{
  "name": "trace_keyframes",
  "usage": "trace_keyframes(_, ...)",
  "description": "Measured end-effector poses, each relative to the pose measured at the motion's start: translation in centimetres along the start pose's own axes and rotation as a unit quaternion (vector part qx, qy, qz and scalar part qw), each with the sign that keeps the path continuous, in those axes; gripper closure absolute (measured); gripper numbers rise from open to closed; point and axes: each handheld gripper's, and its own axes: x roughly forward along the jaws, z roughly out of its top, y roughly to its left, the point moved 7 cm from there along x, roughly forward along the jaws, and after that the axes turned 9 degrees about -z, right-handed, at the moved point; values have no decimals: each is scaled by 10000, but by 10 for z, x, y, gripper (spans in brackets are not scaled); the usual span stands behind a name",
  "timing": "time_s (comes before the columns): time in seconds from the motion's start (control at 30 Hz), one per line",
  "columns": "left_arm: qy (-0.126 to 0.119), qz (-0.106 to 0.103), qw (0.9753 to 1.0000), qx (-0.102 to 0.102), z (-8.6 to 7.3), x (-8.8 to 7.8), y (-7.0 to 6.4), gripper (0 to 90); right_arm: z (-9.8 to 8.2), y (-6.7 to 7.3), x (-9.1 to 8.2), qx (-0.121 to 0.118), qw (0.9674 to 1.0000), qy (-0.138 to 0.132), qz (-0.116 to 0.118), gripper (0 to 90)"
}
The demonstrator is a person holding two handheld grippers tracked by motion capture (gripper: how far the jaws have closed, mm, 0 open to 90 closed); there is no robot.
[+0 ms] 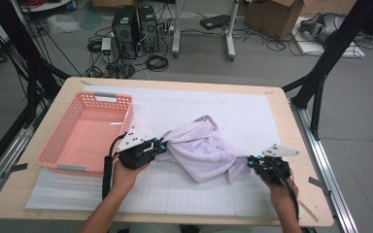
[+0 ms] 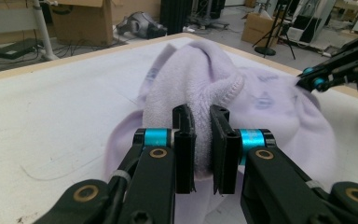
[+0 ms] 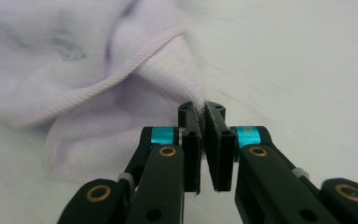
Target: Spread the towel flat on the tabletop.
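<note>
Both your grippers, left (image 1: 161, 144) and right (image 1: 250, 161), are clenched on opposite edges of the lilac towel (image 1: 201, 150), lifting it to spread; pink basket (image 1: 58, 145) waits alongside.

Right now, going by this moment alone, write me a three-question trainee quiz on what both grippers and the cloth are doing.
1. True or false: the left gripper is shut on the lilac cloth.
2. What does the right gripper pinch? A) basket rim B) a cloth edge C) nothing
3. On which side of the cloth does the pink basket sit in the high view?

Key: 1 true. 2 B. 3 Its left, empty.
</note>
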Motion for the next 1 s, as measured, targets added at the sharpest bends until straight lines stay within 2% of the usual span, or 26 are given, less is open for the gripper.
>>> trace_keyframes(0.1,53,-44,10000,-14,-3,1,-1,811,-12,-22,-5,128,9992,113,-368,856)
trace_keyframes(0.2,66,-82,9999,-42,-4,1,-2,810,-16,-27,-5,216,9989,119,-401,852)
trace_keyframes(0.27,76,-117,9999,-70,-4,-1,-2,805,-10,-24,-7,331,9985,-60,-423,690)
trace_keyframes(0.3,59,-120,9998,-114,-4,-1,-1,795,-5,-23,-9,432,9981,-193,-383,623)
trace_keyframes(0.33,59,-120,9998,-114,-4,-1,-1,763,0,-21,-11,550,9974,-333,-311,597)
trace_keyframes(0.37,40,-116,9998,-160,-4,-2,-1,686,5,-18,-14,611,9969,-447,-194,561)
trace_keyframes(0.4,-80,-80,9994,-314,-1,-2,1,600,10,-14,-16,641,9964,-555,-70,521)
trace_keyframes(0.43,-116,-38,9994,-338,1,-1,2,533,14,-9,-16,684,9956,-640,78,501)
trace_keyframes(0.47,-116,-38,9994,-338,1,-1,2,485,20,-2,-16,639,9953,-695,222,476)
trace_keyframes(0.5,-87,-15,9996,-268,6,2,3,461,24,3,-14,564,9955,-715,269,451)
trace_keyframes(0.57,-54,-22,9996,-266,8,4,3,424,32,11,-7,433,9962,-688,327,434)
trace_keyframes(0.63,5,-76,9997,-232,11,10,3,420,39,19,1,315,9967,-644,380,438)
trace_keyframes(0.73,418,-178,9989,-62,16,31,4,417,48,29,16,213,9977,-500,405,458)
trace_keyframes(0.77,418,-178,9989,-62,16,31,4,418,49,31,21,218,9980,-429,399,478)
trace_keyframes(0.8,685,-258,9973,-24,14,45,5,421,49,32,25,228,9983,-364,402,521)
trace_keyframes(0.83,778,-285,9965,-61,12,50,6,426,48,33,29,191,9985,-278,422,608)
trace_keyframes(0.87,899,-352,9953,-73,9,55,6,459,47,35,30,189,9984,-208,499,732)
trace_keyframes(0.9,1036,-377,9939,-37,5,58,6,561,46,36,30,143,9979,-186,602,810)
trace_keyframes(0.93,1137,-371,9928,-13,2,60,7,683,47,38,29,132,9975,-228,657,839)
trace_keyframes(1.0,1096,-397,9932,-53,3,59,5,800,47,39,23,62,9970,-306,702,856)
